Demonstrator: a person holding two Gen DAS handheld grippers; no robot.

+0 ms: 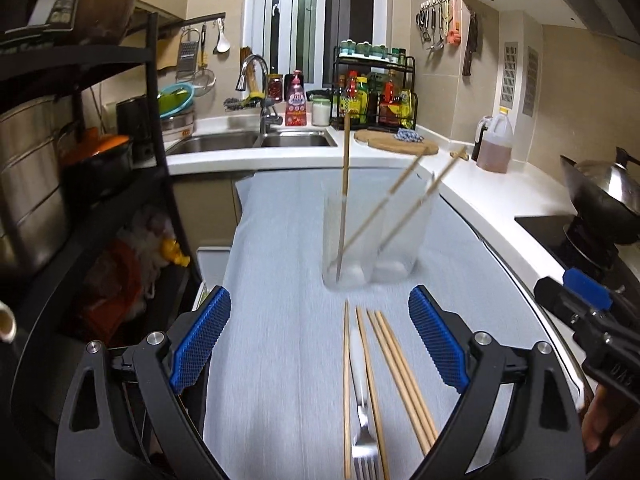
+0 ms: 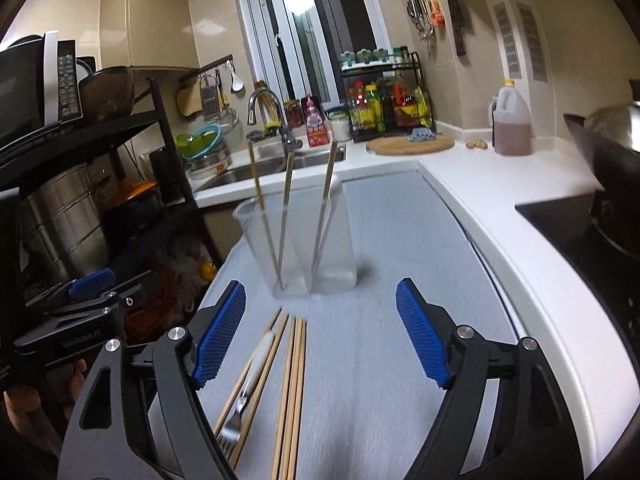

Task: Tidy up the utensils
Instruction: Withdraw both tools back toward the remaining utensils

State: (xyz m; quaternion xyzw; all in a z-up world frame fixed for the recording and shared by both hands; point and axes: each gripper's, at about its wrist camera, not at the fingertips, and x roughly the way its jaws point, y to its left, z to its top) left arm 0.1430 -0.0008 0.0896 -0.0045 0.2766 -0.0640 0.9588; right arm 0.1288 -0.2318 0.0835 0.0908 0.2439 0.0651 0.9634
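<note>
Blue ribbed pads line both sets of tongs, and both stand wide with nothing between them. The left tongs [image 1: 320,338] hover low over the table [image 1: 280,240], which is covered in a pale grey-blue cloth. Between and just ahead of their fingers lies a row of loose wooden chopsticks [image 1: 394,368], side by side and pointing away from the camera. Among them rests a fork [image 1: 362,412] with a white handle, tines toward the camera, flanked on each side by a chopstick.

The right tongs [image 2: 320,332] hang over the same cloth, with the loose chopsticks [image 2: 292,392] and the fork [image 2: 250,392] lying toward their left finger. The left tool's black body shows at the left edge of that view.

Beyond the loose utensils stands a clear plastic holder [image 1: 370,240] with two compartments, upright on the cloth. Three chopsticks stand in it [image 2: 286,208], leaning against its rim; in the left view one is near upright and two tilt to the right.

Farther back, a white counter runs around a steel double sink [image 1: 252,140] with a tall faucet [image 1: 256,80]. A round wooden board [image 1: 394,142], a jug of oil [image 1: 494,142] and a rack of bottles [image 1: 374,96] sit along the counter, and a wok [image 1: 600,196] stands on the stove at right.
</note>
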